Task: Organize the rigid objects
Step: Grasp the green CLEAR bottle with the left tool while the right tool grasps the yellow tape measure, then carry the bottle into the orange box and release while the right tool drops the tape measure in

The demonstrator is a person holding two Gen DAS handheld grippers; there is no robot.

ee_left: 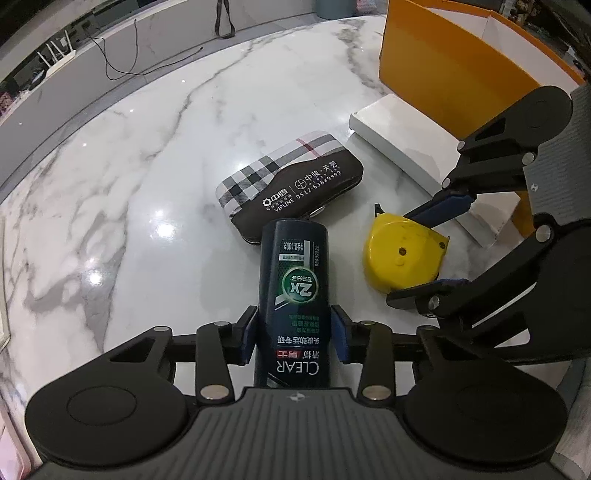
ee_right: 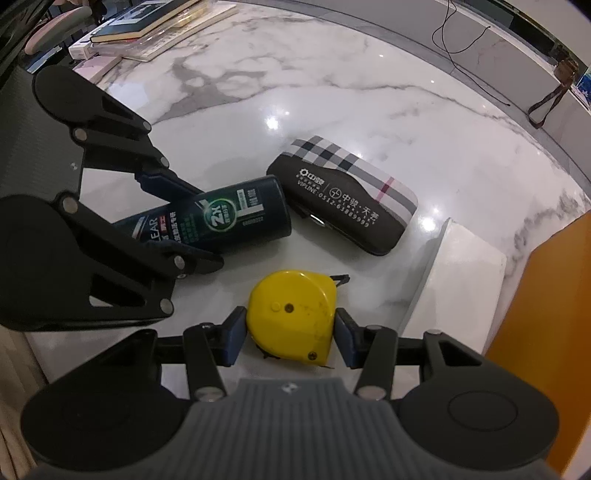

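My left gripper [ee_left: 294, 334] is shut on a dark blue CLEAR shampoo bottle [ee_left: 293, 291], which lies flat on the marble table; it also shows in the right wrist view [ee_right: 225, 218]. My right gripper [ee_right: 290, 334] is shut on a yellow tape measure [ee_right: 293, 317], also seen in the left wrist view [ee_left: 400, 254]. A plaid and brown case [ee_left: 291, 181] lies just beyond both; it also shows in the right wrist view [ee_right: 347, 192].
A white flat box [ee_left: 417, 147] and an orange box [ee_left: 450, 70] stand at the right; both show in the right wrist view, the white box [ee_right: 461, 273] and the orange box [ee_right: 546, 314]. Books [ee_right: 147, 26] lie at the far left. A cable [ee_left: 118, 59] runs along the table's far edge.
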